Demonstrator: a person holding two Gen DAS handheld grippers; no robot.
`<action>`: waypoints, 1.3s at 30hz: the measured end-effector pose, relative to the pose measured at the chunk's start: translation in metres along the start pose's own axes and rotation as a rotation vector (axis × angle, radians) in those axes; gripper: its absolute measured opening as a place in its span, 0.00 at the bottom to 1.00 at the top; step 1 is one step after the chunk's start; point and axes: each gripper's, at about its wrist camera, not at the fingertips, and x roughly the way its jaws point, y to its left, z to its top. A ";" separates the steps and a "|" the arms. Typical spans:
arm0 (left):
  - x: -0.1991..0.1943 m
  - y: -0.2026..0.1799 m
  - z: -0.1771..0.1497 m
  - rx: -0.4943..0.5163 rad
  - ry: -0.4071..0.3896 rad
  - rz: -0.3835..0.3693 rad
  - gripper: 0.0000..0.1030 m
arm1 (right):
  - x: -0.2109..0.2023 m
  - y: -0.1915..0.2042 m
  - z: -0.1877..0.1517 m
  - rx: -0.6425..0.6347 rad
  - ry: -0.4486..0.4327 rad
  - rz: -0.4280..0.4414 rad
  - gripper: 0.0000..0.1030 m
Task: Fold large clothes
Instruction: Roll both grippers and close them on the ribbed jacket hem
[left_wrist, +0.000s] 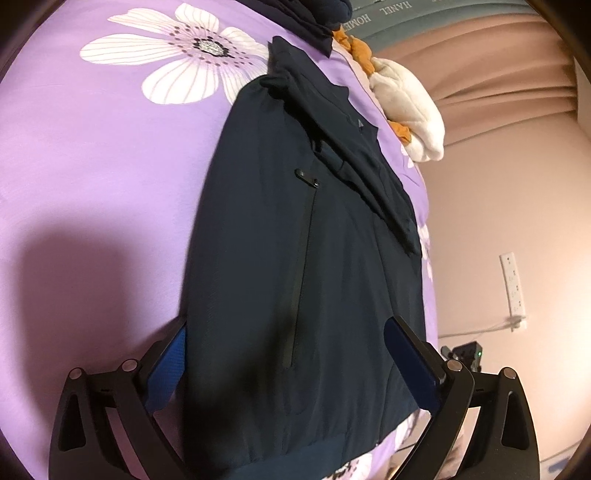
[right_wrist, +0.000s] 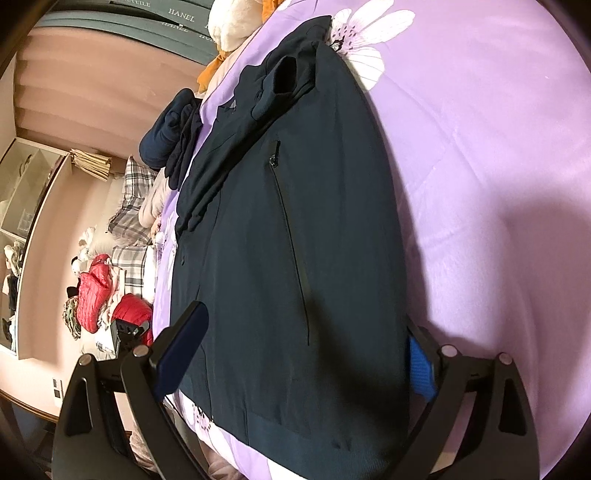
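Jacket: a dark navy jacket (left_wrist: 303, 258) (right_wrist: 288, 240) lies flat on the purple flowered bedspread (left_wrist: 92, 166) (right_wrist: 480, 129), hem near, collar far; a sleeve is folded across its far part.
Left gripper: the left gripper (left_wrist: 291, 369) has its jaws spread wide, one blue pad on each side of the jacket's near end, clamping nothing.
Right gripper: the right gripper (right_wrist: 306, 365) likewise stands wide apart, straddling the jacket near the hem.
In the way: the jacket's bulk partly hides one finger of each gripper.
Far end: a cream and orange plush toy (left_wrist: 406, 110) (right_wrist: 232, 22) and a bundle of dark clothes (right_wrist: 170, 136) (left_wrist: 314, 18) lie past the collar.
Beside the bed: red puffer jackets (right_wrist: 96, 295), a plaid cloth (right_wrist: 133, 206), and shelves (right_wrist: 22, 206) on the left in the right wrist view.
Wall: a white power strip (left_wrist: 513, 284) on the pink wall, right in the left wrist view.
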 end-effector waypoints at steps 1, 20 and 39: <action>0.001 -0.001 0.001 0.003 0.004 0.003 0.95 | 0.002 0.002 0.002 -0.004 0.000 -0.002 0.93; -0.002 -0.010 -0.027 0.067 0.026 0.027 0.95 | 0.010 0.004 0.004 -0.017 0.005 0.049 0.92; 0.002 -0.024 -0.067 0.172 0.037 0.122 0.95 | -0.003 0.008 -0.034 -0.048 0.070 0.060 0.92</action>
